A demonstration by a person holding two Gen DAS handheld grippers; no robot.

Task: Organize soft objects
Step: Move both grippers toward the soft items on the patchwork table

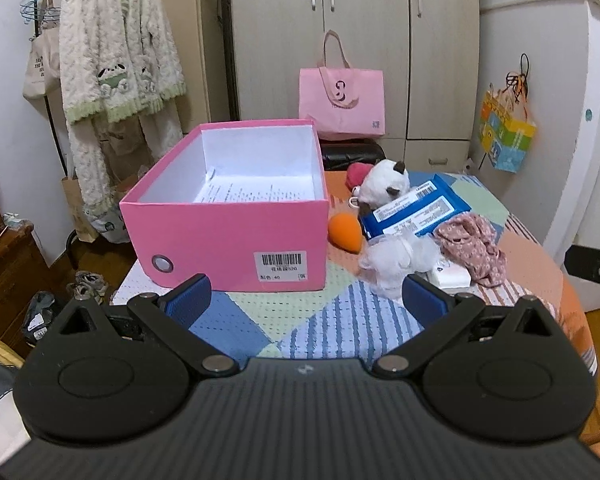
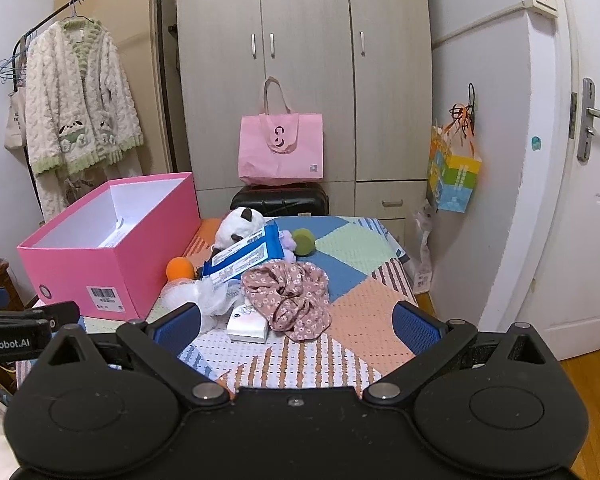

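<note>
An open pink box [image 1: 228, 236] [image 2: 112, 256] stands on the left of the patchwork table, holding only a printed sheet. To its right lies a pile: a black-and-white plush [image 1: 384, 182] [image 2: 238, 226], a blue wipes pack [image 1: 416, 206] [image 2: 246, 256], an orange sponge [image 1: 344, 232] [image 2: 179, 268], a white mesh puff [image 1: 396, 260] [image 2: 198, 294], a pink floral cloth [image 1: 474, 246] [image 2: 290, 298], a white tissue pack [image 2: 248, 326] and a green ball [image 2: 303, 241]. My left gripper [image 1: 306, 300] is open just before the box. My right gripper [image 2: 296, 324] is open near the cloth.
The table [image 2: 364, 320] is covered by a patchwork cloth. Behind it stand a black suitcase [image 2: 280, 200] with a pink tote bag [image 2: 282, 148] on top, and a wardrobe [image 2: 304, 60]. A clothes rack [image 2: 76, 112] stands left; a door [image 2: 592, 200] is right.
</note>
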